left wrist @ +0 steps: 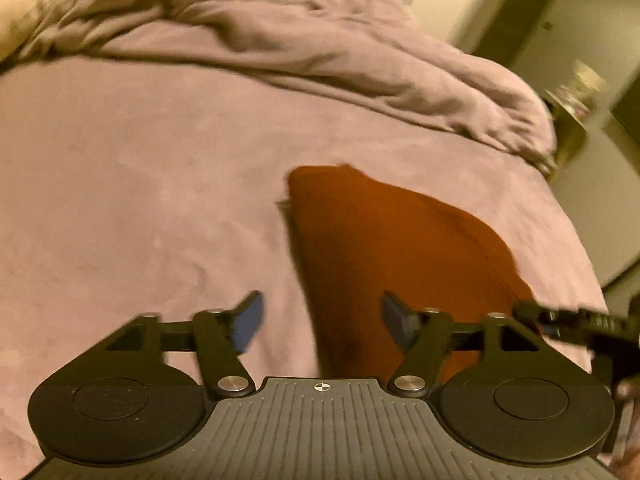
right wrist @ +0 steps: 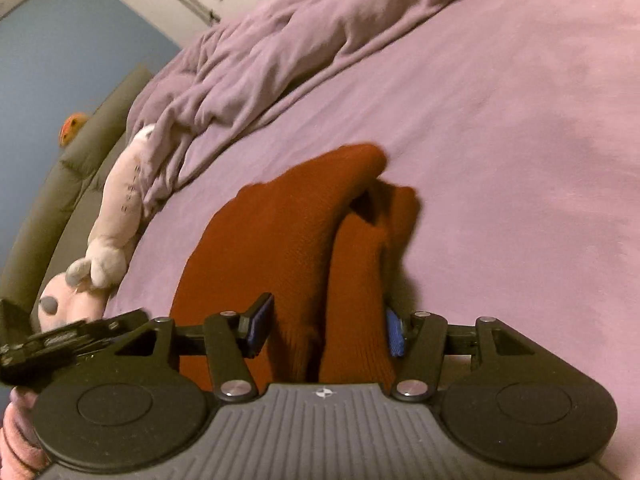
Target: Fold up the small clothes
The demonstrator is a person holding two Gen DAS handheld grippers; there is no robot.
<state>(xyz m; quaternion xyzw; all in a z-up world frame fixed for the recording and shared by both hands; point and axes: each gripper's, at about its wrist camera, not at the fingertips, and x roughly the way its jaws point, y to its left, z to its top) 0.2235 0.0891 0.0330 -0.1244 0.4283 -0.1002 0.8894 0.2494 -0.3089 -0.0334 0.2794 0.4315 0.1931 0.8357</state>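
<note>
A rust-orange knit garment (left wrist: 384, 248) lies on the purple bed cover (left wrist: 140, 200). In the right wrist view the garment (right wrist: 288, 240) is bunched into two long folds. My left gripper (left wrist: 322, 322) is open, its blue pads wide apart, with the garment's near end between and below them. My right gripper (right wrist: 326, 328) is open too; the garment's folds run between its fingers, and the right blue pad (right wrist: 394, 332) touches the cloth. The right gripper's black body (left wrist: 576, 322) shows at the right edge of the left wrist view.
A rumpled purple duvet (left wrist: 280, 40) is heaped across the far part of the bed, also in the right wrist view (right wrist: 280, 52). A pink plush toy (right wrist: 104, 232) lies at the bed's left edge beside a grey headboard (right wrist: 68, 176). A bedside stand with a jar (left wrist: 580, 92) is at far right.
</note>
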